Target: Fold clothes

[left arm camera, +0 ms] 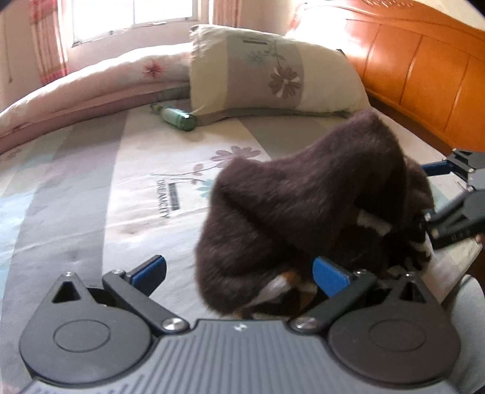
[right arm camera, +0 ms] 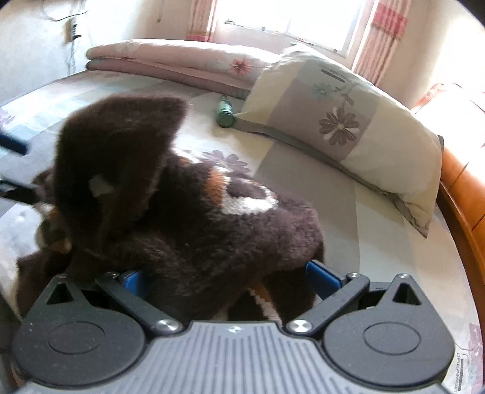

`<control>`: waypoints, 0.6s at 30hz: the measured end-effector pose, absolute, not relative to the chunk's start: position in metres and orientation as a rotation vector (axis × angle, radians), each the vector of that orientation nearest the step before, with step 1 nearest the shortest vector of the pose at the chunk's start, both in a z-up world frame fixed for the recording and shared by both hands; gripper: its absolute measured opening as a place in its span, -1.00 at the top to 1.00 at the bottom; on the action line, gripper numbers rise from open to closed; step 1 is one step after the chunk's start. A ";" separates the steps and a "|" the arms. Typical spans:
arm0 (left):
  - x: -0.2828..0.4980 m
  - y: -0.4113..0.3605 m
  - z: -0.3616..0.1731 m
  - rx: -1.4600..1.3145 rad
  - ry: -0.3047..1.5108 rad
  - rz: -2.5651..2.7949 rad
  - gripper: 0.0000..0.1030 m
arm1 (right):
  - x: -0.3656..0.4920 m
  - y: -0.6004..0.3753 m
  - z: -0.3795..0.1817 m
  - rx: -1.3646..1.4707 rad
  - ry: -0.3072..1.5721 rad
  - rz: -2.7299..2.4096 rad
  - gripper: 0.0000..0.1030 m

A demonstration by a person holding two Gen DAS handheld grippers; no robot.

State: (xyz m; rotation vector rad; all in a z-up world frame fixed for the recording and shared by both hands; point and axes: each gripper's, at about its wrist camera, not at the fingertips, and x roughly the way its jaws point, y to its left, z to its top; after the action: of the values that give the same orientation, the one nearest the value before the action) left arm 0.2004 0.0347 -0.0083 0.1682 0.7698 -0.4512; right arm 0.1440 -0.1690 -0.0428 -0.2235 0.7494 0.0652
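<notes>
Left gripper [left arm camera: 239, 272] and right gripper [right arm camera: 232, 280] both spread wide, crumpled brown fuzzy sweater [right arm camera: 188, 212] between fingers, near bed [left arm camera: 91, 181] headboard edge; pinch hem corners, then spread flat.

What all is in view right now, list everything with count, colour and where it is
Sweater: one, dark brown fuzzy with white and orange pattern, bunched on the bed between both grippers.
Bottle: one, green, lying by the pillow.
Pillow: one, cream and mauve floral, near the headboard.
Quilt: one, pink, folded at the bed's far side.
Bedsheet: one, striped floral.
Headboard: one, orange wood.
Window: one, bright, pink curtains.
Left gripper: black, blue pads, open.
Right gripper: same, open around the sweater.
</notes>
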 end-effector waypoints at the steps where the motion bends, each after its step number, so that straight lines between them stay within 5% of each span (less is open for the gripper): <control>1: 0.201 0.035 -0.009 0.158 0.774 -0.448 -0.99 | 0.147 -0.175 -0.042 -0.207 0.746 0.057 -1.00; 18: 0.253 -0.004 -0.041 0.177 0.819 -0.457 -0.99 | 0.186 -0.263 -0.046 -0.037 0.786 -0.080 -1.00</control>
State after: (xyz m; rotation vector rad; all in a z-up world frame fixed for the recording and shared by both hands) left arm 0.2527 -0.0041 -0.0414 0.1767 0.8193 -0.4566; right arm 0.1856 -0.2630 -0.0456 -0.0372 0.7861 -0.0803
